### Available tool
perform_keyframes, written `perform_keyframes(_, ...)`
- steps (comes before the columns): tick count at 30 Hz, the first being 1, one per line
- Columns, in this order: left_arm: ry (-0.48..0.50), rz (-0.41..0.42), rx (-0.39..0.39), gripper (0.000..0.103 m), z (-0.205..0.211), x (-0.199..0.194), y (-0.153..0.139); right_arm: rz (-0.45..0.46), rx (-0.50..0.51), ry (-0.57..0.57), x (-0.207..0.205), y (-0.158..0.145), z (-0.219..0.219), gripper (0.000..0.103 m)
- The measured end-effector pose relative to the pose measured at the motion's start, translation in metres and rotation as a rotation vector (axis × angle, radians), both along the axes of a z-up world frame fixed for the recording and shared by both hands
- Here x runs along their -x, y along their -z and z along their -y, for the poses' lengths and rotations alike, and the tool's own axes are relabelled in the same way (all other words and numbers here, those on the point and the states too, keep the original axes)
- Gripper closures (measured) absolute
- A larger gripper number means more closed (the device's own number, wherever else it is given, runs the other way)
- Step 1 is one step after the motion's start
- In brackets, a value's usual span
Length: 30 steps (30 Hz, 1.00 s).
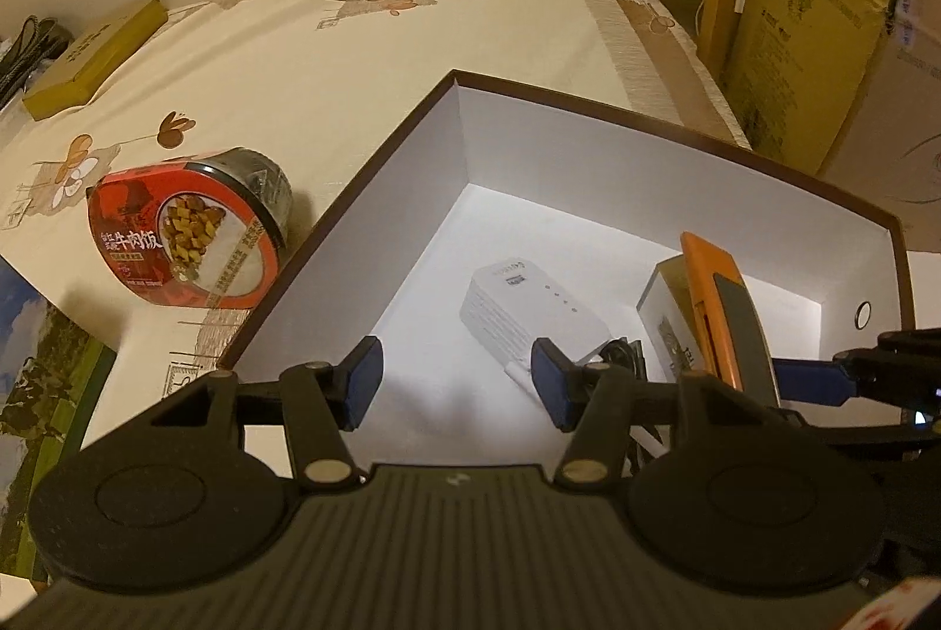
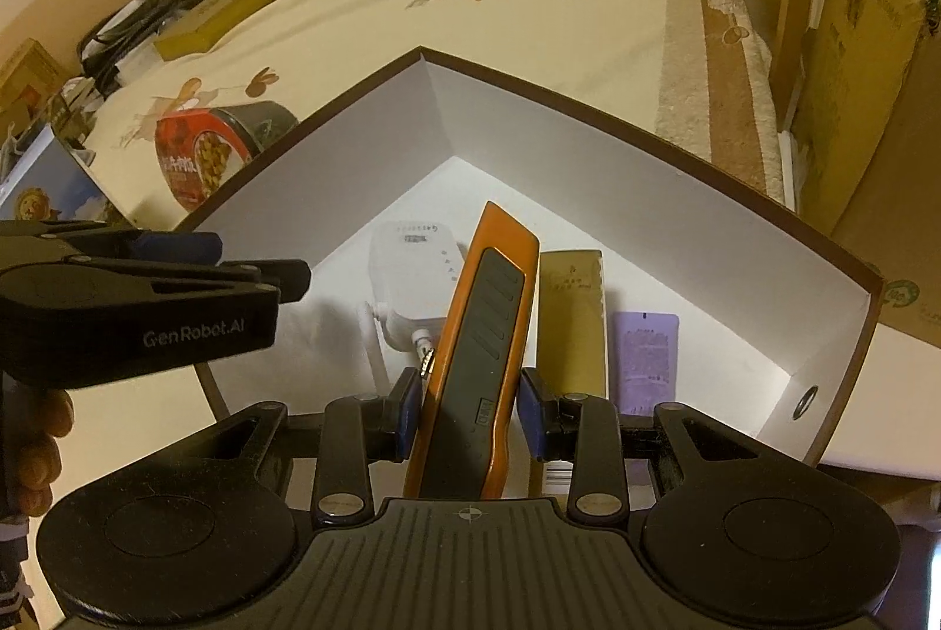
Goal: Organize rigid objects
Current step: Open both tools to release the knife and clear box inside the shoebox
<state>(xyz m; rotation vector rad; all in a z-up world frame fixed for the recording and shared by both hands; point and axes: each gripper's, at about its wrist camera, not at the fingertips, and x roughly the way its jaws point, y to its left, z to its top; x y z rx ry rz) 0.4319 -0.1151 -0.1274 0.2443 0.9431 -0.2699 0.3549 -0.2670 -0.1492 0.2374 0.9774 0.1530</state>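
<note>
Orange utility knife (image 2: 476, 353) over white-lined box (image 2: 588, 147)

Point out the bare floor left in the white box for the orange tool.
Bare floor lies in the box left of the white adapter, under the open left gripper. The right is crowded: gold box, purple packet, orange tool in the right gripper.

Orange-and-grey utility knife (image 2: 479, 342), white adapter (image 1: 523, 315), brown-rimmed white box (image 2: 647, 159), red-lidded food bowl (image 1: 182, 236).
</note>
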Motion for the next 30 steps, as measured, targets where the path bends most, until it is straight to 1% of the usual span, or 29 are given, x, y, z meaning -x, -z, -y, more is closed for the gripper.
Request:
perform_keyframes(11, -0.024, -0.010, 0.012, 0.051, -0.015, 0.004, -0.003, -0.005, 0.005, 0.002, -0.002, 0.001, 0.000, 0.071)
perform_keyframes(15, -0.022, -0.013, 0.015, 0.051, -0.019, 0.007, -0.003, -0.008, 0.007, 0.031, -0.004, 0.000, 0.000, 0.071)
perform_keyframes(18, -0.021, -0.008, 0.012, 0.050, -0.021, 0.010, -0.004, 0.032, -0.021, 0.052, -0.002, -0.006, 0.004, 0.071)
perform_keyframes(22, -0.027, -0.009, 0.029, 0.049, -0.026, 0.015, -0.008, 0.036, -0.049, 0.055, 0.002, -0.013, 0.008, 0.069)
perform_keyframes(25, -0.031, -0.014, 0.053, 0.048, -0.030, 0.021, -0.012, 0.037, -0.061, 0.052, 0.011, -0.016, 0.011, 0.060)
perform_keyframes(28, -0.024, -0.010, 0.060, 0.045, -0.032, 0.030, -0.016, 0.041, -0.051, 0.053, 0.023, -0.018, 0.012, 0.048)
perform_keyframes(30, -0.016, -0.004, 0.059, 0.045, -0.033, 0.037, -0.019, 0.042, -0.045, 0.050, 0.031, -0.019, 0.012, 0.045)
